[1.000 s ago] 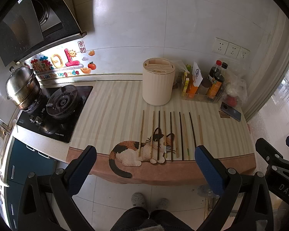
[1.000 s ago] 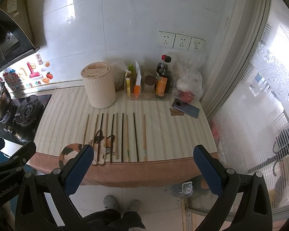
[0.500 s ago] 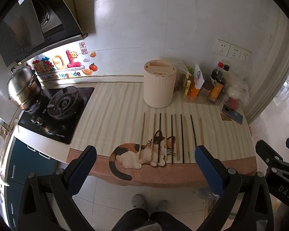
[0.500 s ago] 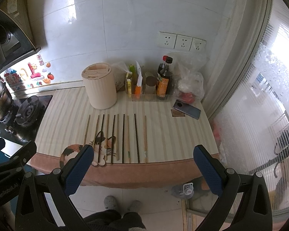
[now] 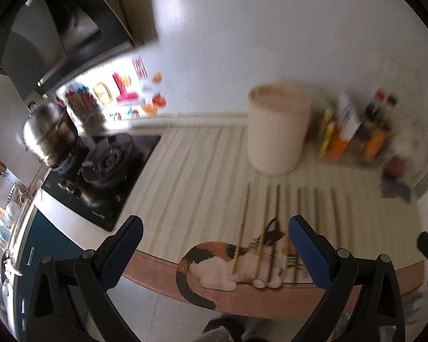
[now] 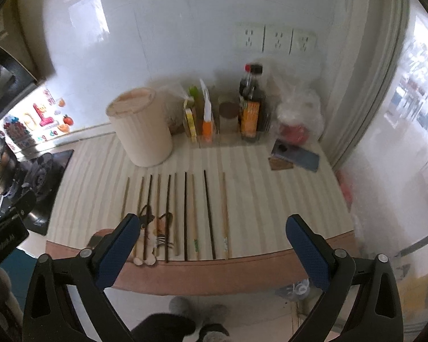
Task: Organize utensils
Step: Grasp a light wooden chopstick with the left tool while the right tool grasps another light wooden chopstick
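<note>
Chopsticks lie in a row across the cat-print counter mat, before the left gripper, its jaws apart and empty. Right view: the right gripper, jaws wide though just narrowing, holds nothing above the same row, near a beige cylindrical holder.

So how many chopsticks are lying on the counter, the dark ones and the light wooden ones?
Dark chopsticks: 4
Light wooden chopsticks: 6
Total: 10
</note>
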The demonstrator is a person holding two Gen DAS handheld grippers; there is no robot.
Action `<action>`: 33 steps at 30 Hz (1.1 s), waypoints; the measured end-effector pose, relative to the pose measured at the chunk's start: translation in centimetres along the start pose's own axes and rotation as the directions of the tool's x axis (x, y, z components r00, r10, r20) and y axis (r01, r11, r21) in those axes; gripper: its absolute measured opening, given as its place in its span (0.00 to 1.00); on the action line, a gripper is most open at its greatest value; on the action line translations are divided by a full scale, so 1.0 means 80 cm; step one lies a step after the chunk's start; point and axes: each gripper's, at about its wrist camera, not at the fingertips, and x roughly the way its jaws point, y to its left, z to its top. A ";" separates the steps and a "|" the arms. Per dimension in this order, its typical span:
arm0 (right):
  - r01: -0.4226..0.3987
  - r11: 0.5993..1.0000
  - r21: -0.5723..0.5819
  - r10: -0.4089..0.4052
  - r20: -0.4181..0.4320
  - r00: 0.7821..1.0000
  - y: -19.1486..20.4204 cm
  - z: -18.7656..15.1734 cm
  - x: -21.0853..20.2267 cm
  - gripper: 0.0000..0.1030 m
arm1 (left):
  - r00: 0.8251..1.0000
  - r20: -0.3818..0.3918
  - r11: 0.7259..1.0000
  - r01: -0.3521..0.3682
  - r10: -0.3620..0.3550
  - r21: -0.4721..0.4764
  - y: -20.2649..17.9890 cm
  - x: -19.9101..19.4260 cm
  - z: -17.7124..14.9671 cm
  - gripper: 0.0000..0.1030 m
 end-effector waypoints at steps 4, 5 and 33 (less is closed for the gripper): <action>-0.021 1.000 0.016 0.023 -0.100 0.995 -0.003 0.001 0.081 0.69 | 0.991 -0.136 0.999 -0.011 0.016 0.039 -0.003 0.098 0.002 1.00; -0.033 0.999 0.021 0.036 -0.125 0.991 -0.003 0.001 0.103 0.67 | 0.985 -0.175 0.999 -0.003 0.011 0.045 -0.003 0.125 0.002 1.00; 0.038 0.999 -0.008 -0.036 -0.571 0.820 0.066 -0.013 0.463 0.07 | 0.837 -0.510 0.949 0.293 -0.196 0.116 -0.051 0.326 -0.036 0.05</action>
